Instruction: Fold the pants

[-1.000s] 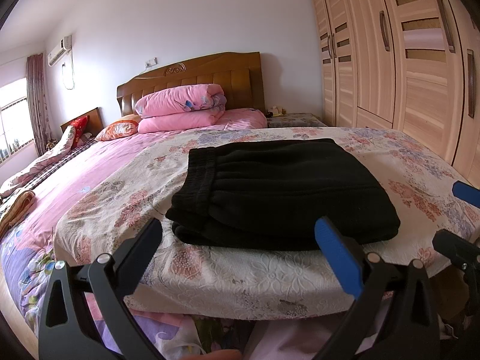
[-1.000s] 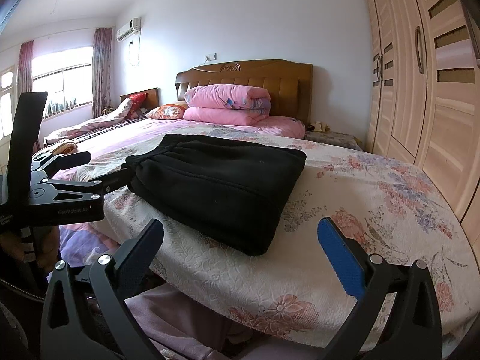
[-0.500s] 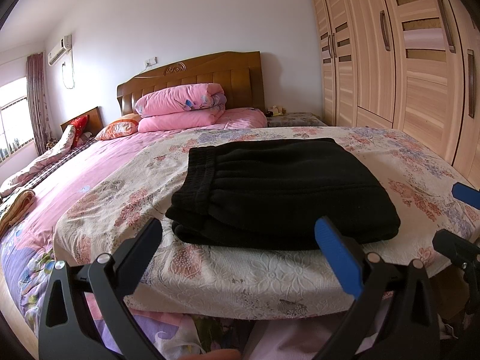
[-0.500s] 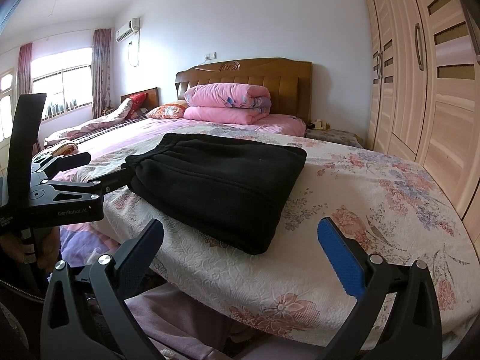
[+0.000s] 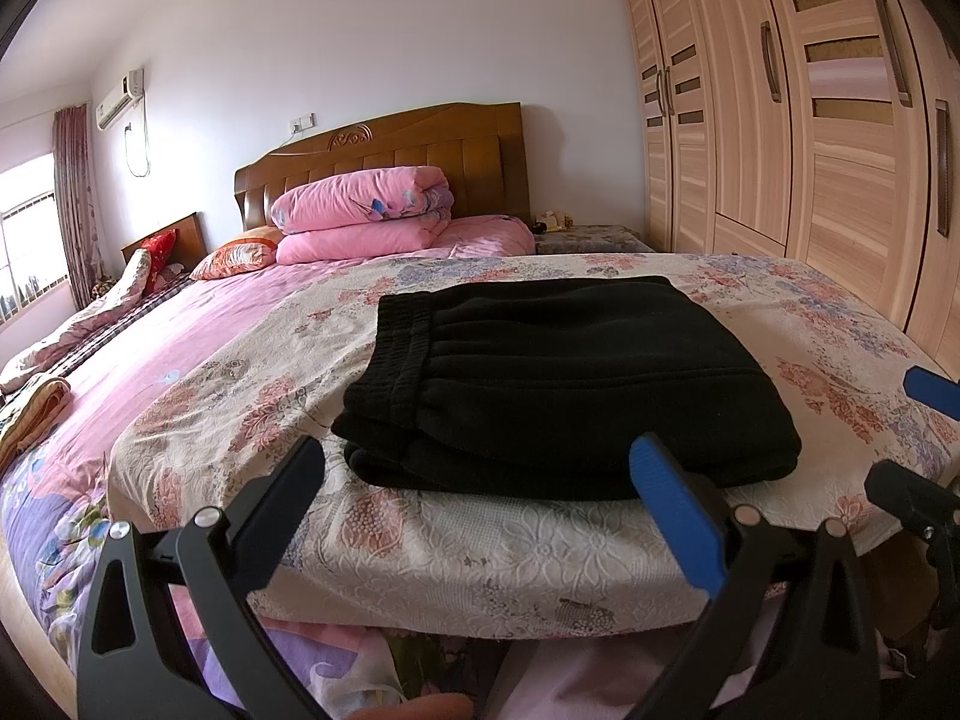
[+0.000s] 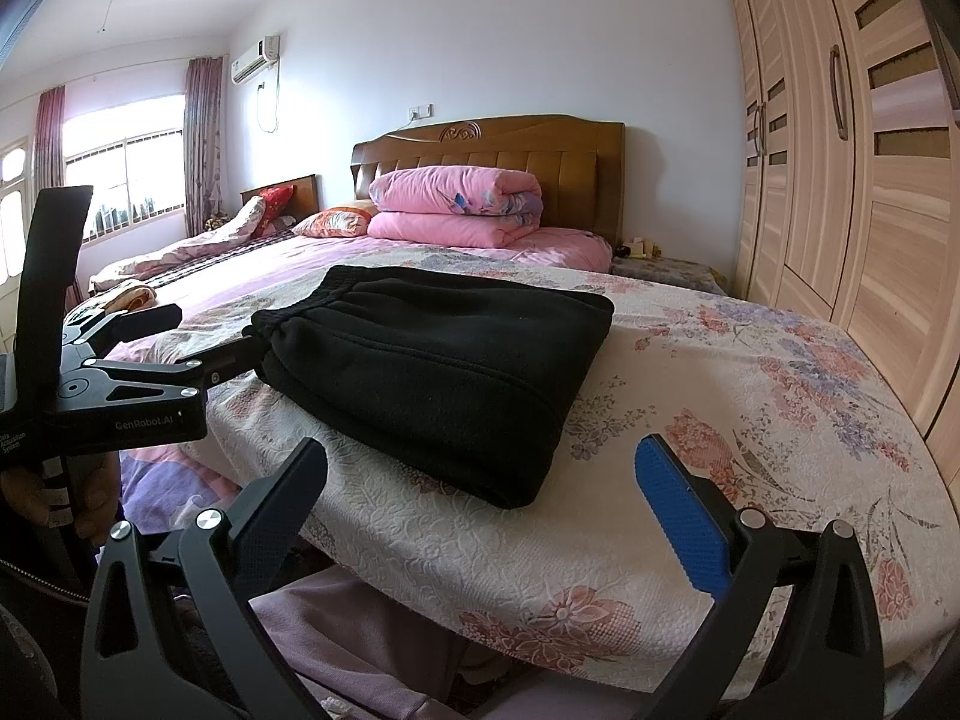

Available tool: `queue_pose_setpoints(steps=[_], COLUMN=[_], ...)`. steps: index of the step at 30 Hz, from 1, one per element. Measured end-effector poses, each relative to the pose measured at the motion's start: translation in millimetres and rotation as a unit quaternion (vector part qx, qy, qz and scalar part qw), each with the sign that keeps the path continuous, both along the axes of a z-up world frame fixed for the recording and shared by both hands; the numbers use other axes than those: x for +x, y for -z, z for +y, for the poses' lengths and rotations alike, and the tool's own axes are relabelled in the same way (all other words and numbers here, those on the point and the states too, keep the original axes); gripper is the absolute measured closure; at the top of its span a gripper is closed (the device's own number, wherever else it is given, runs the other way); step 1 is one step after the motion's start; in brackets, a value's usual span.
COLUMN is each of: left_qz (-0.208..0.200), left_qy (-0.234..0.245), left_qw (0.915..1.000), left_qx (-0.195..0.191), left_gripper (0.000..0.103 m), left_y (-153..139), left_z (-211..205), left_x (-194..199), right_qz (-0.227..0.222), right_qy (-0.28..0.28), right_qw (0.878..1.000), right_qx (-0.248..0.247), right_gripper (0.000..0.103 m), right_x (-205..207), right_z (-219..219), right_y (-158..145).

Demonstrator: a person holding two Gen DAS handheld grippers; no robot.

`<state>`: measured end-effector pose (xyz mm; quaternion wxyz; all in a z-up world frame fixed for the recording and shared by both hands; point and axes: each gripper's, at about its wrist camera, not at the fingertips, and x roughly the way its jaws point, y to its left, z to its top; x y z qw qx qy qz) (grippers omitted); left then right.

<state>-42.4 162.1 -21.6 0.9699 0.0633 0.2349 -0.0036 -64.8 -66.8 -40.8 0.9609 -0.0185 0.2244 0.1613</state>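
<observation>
Black pants lie folded in a thick rectangle on the floral bedspread, waistband to the left. They also show in the right wrist view. My left gripper is open and empty, just short of the bed's near edge, in front of the pants. My right gripper is open and empty, off the bed's near edge, right of the pants. The left gripper's body shows at the left of the right wrist view.
Pink folded quilts and a pillow lie by the wooden headboard. A wardrobe lines the right side. A second bed stands by the window at the left.
</observation>
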Motion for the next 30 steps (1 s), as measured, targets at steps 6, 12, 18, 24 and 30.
queue_pose_setpoints(steps=[6, 12, 18, 24, 30], left_qz=[0.0, -0.002, -0.005, -0.009, 0.001], left_qy=[0.0, 0.0, 0.001, -0.005, -0.005], left_qw=[1.0, 1.0, 1.0, 1.0, 1.0], left_qx=[0.0, 0.0, -0.001, 0.001, -0.005], left_gripper=[0.001, 0.001, 0.001, 0.001, 0.001], left_y=[-0.3, -0.1, 2.4, 1.7, 2.0], left_z=[-0.3, -0.1, 0.9, 2.5, 4.4], left_x=[-0.1, 0.0, -1.7, -2.9, 0.9], right_qz=[0.0, 0.001, 0.002, 0.003, 0.004], right_qy=[0.0, 0.0, -0.001, -0.005, -0.006], right_qw=[1.0, 1.0, 1.0, 1.0, 1.0], right_qx=[0.0, 0.0, 0.0, 0.0, 0.001], right_gripper=[0.004, 0.004, 0.004, 0.004, 0.004], right_x=[0.1, 0.0, -0.2, -1.5, -1.3], right_z=[-0.1, 0.1, 0.6, 0.6, -0.1], right_y=[-0.1, -0.4, -0.1, 3.3, 3.8])
